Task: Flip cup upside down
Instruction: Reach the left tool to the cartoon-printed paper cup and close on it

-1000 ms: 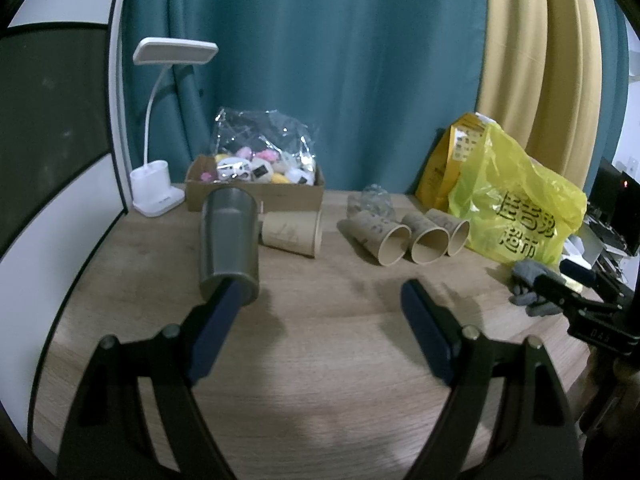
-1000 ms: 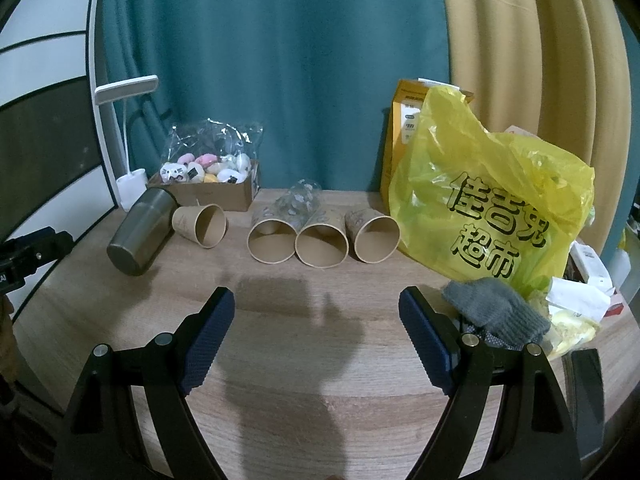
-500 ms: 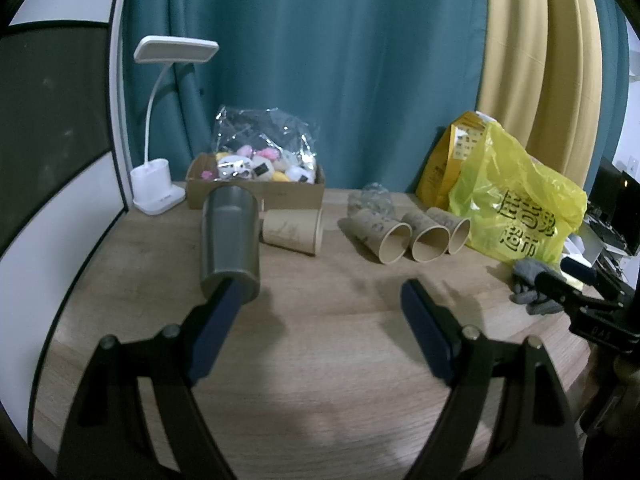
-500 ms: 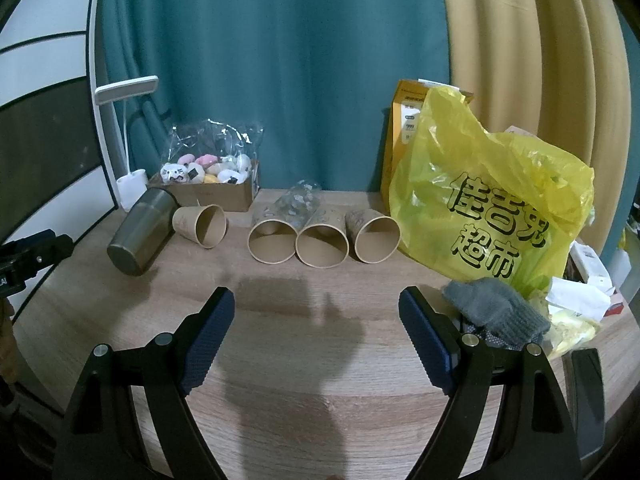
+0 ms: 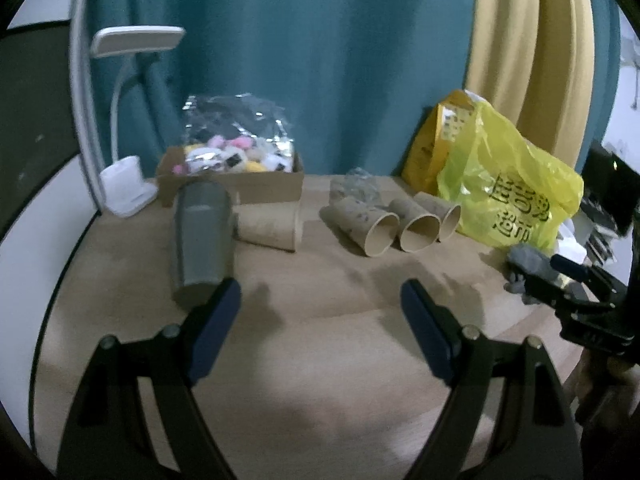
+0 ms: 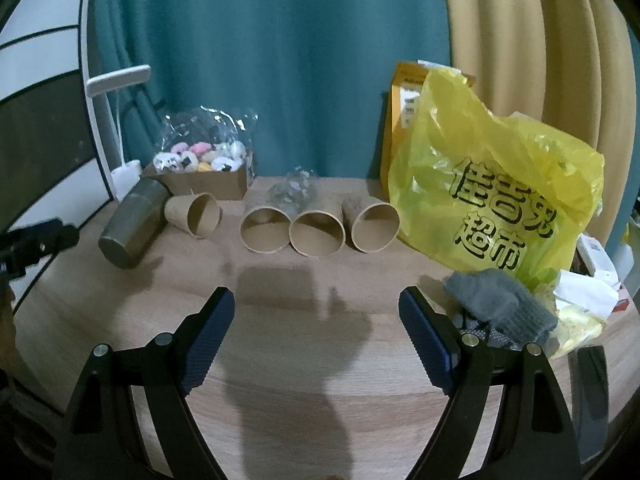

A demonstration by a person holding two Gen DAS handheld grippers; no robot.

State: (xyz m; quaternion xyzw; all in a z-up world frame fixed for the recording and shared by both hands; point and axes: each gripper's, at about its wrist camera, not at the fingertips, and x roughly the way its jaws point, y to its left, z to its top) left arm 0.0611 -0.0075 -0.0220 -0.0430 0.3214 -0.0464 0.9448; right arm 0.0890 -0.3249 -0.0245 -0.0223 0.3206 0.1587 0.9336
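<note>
A grey metal cup point(image 5: 202, 240) lies on its side on the wooden table, its base toward my left gripper; it also shows in the right wrist view point(image 6: 134, 224). Several brown paper cups lie on their sides: one point(image 5: 270, 226) beside the metal cup, three in a row point(image 6: 316, 232) mid-table. My left gripper point(image 5: 320, 304) is open and empty, its left finger just in front of the metal cup. My right gripper point(image 6: 316, 308) is open and empty, short of the paper cups.
A cardboard box of small toys point(image 5: 232, 176) and a white desk lamp point(image 5: 128, 120) stand at the back left. A yellow plastic bag point(image 6: 496, 196) and a grey glove point(image 6: 500, 304) lie at the right. Crumpled clear plastic point(image 6: 292, 190) sits behind the cups.
The left wrist view has shifted and blurred slightly, as the left gripper moves a little. The right gripper and the cups have not visibly moved.
</note>
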